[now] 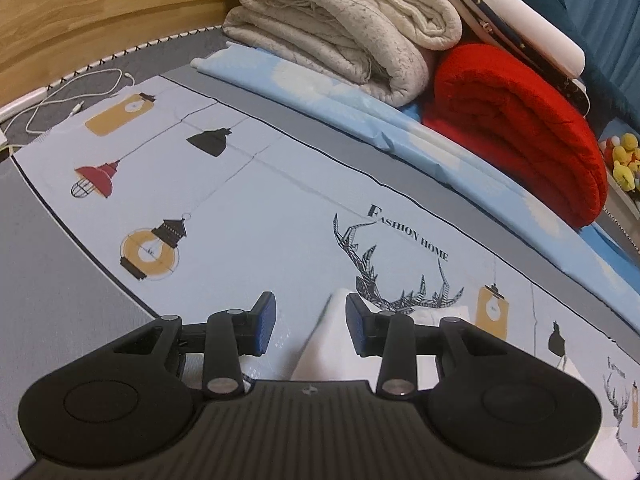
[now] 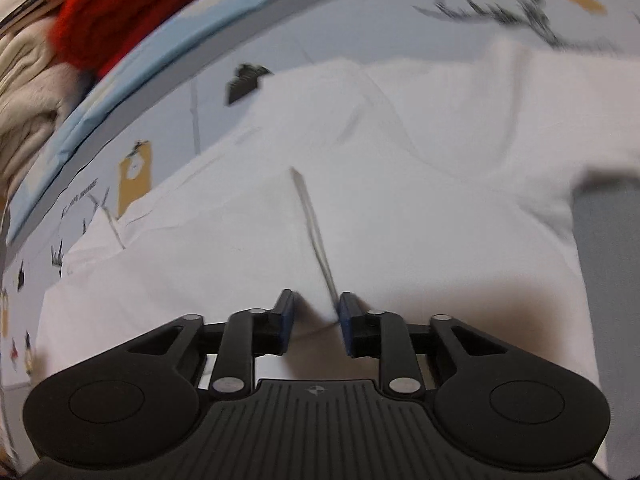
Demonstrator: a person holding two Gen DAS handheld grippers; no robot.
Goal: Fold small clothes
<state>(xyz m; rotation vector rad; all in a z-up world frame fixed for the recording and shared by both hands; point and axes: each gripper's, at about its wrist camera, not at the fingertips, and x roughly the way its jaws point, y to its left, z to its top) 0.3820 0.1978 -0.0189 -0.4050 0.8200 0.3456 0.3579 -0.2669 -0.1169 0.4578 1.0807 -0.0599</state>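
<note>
A white garment lies spread on a printed light-blue bed sheet. In the right wrist view it fills most of the frame, with a raised fold running to my right gripper. The jaws stand open with a gap, and the fold edge lies between them against the right pad. The view is blurred. In the left wrist view a corner of the garment lies between and under the fingers of my left gripper, which is open and low over the sheet.
A folded beige blanket and a red blanket are stacked at the back on a blue cloth. A white cable lies at the far left by the wooden headboard. Plush toys sit far right.
</note>
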